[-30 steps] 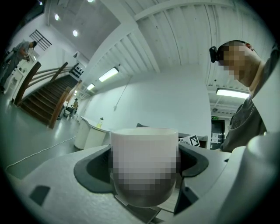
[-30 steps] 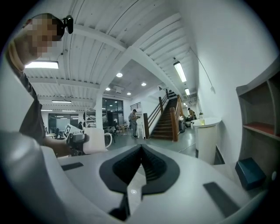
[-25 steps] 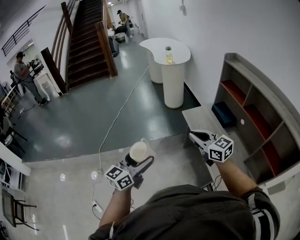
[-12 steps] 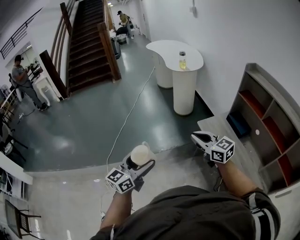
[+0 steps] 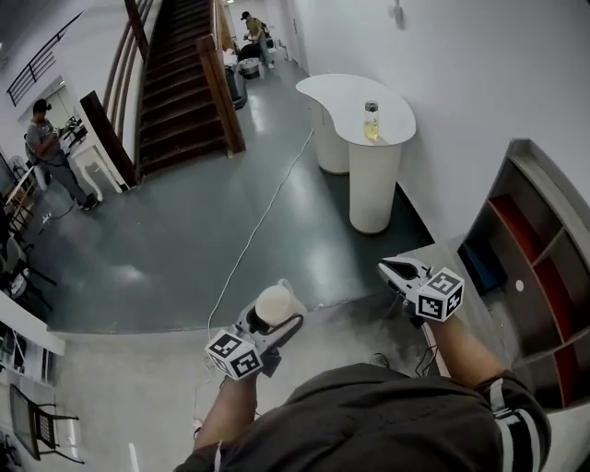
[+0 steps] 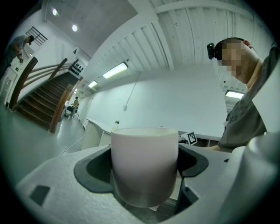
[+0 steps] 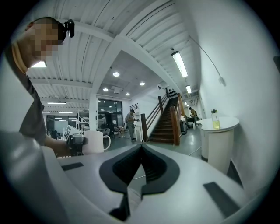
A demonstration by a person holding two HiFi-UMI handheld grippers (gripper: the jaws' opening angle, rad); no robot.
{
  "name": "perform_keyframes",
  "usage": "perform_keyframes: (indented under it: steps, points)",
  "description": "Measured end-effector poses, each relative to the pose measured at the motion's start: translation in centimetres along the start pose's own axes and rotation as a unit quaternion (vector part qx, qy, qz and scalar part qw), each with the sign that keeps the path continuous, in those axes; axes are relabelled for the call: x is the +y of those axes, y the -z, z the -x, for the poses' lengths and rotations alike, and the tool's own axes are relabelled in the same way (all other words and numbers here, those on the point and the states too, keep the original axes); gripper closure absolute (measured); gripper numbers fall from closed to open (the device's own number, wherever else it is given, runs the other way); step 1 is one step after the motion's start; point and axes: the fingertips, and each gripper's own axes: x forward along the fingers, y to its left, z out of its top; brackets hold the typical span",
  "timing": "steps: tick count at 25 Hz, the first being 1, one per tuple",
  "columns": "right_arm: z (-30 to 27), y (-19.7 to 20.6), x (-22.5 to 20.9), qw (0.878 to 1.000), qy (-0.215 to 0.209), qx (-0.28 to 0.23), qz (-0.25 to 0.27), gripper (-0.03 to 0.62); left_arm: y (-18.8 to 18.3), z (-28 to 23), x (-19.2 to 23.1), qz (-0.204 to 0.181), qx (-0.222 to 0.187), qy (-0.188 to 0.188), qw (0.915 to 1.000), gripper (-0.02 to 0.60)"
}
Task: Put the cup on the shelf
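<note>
The left tongs (image 5: 279, 318) are clamped on a white cup (image 5: 274, 301), one jaw pressed against each side of its wall, and the left gripper view shows the cup (image 6: 144, 164) upright and seated between the dark jaw pads, filling the space between them. In the head view the cup's mouth faces up and it hangs over the floor (image 5: 166, 240), just ahead of the person's torso and left of centre. The right tongs (image 5: 392, 270) carry nothing: in the right gripper view their jaws (image 7: 141, 151) meet at the tips with no gap between them. They point away from the person, level with the left tongs and to their right. The same view catches the cup (image 7: 94, 142) off to the left, its handle turned to the right. The shelf (image 5: 544, 249), a grey unit with open compartments and reddish boards inside, stands against the white wall at the right edge of the head view, well apart from the cup and nearer to the right tongs. Farther off along that wall, a tall white surface (image 5: 355, 97) carries a bottle (image 5: 371, 121) of yellowish liquid. A thin white cable (image 5: 258, 221) runs across the floor toward a dark staircase (image 5: 180, 74) at the far left. One person (image 5: 51, 152) stands at the left edge beside the stairs, and another (image 5: 253, 28) is at the far end of the corridor.
</note>
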Motion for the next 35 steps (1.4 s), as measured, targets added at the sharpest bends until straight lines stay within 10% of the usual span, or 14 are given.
perform_keyframes:
  steps: [16, 35]
  points:
    - [-6.3, -6.8, -24.5, 0.998, -0.061, -0.012, 0.026, 0.602, -4.2, -21.8, 8.1, -0.005, -0.035, -0.07, 0.9969, 0.152]
    - [-10.9, -8.9, -28.2, 0.998, 0.038, -0.029, 0.033, 0.602, -10.1, -27.1, 16.6, -0.045, -0.006, 0.023, 0.9987, 0.152]
